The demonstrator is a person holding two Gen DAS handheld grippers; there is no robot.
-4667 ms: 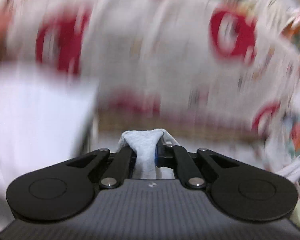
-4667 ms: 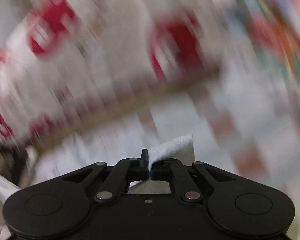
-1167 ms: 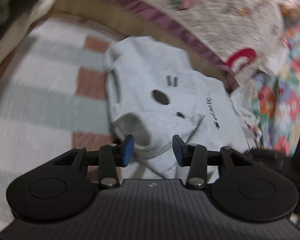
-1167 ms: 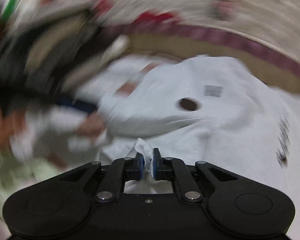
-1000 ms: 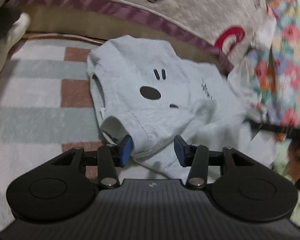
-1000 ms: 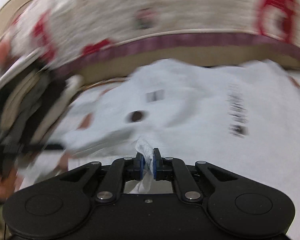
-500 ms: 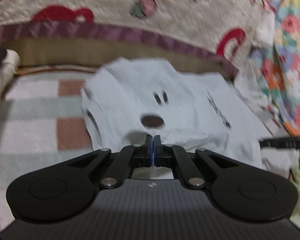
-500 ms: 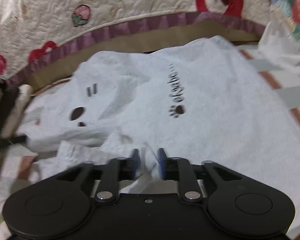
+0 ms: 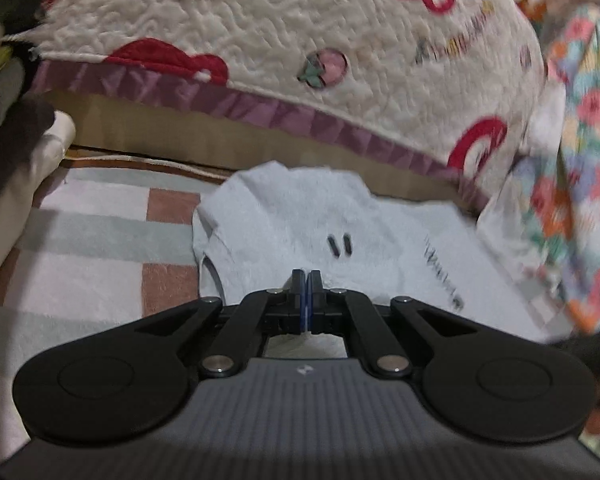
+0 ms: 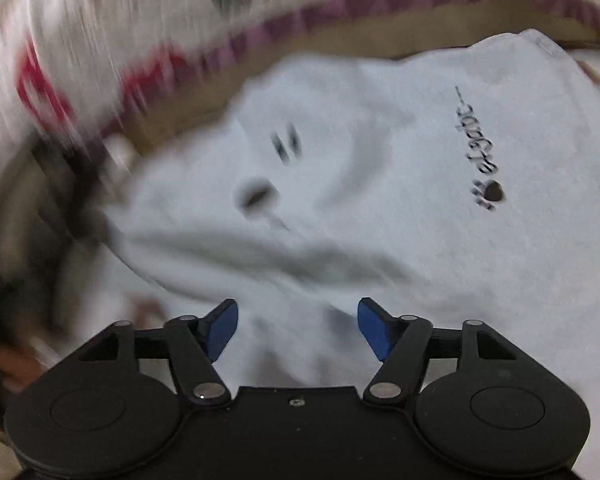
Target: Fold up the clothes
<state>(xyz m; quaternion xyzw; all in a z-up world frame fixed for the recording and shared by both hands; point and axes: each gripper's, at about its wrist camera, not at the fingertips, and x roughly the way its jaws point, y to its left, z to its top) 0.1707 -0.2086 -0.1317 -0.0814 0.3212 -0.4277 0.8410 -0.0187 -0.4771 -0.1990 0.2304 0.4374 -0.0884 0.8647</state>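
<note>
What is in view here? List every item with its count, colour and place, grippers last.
sweatshirt: one, pale grey with a black printed face and lettering, spread on the rug in front of the bed.
rug: one, checked white, pale green and terracotta, under the sweatshirt.
quilt: one, cream with red motifs and a purple border, draped over the bed edge behind.
floral fabric: one, multicoloured, at the right edge.
left gripper: one, black with blue pads, shut, low over the near edge of the sweatshirt; whether it pinches cloth is unclear.
right gripper: one, black with blue pads, jaws apart and closing, sweatshirt cloth lying between them.
</note>
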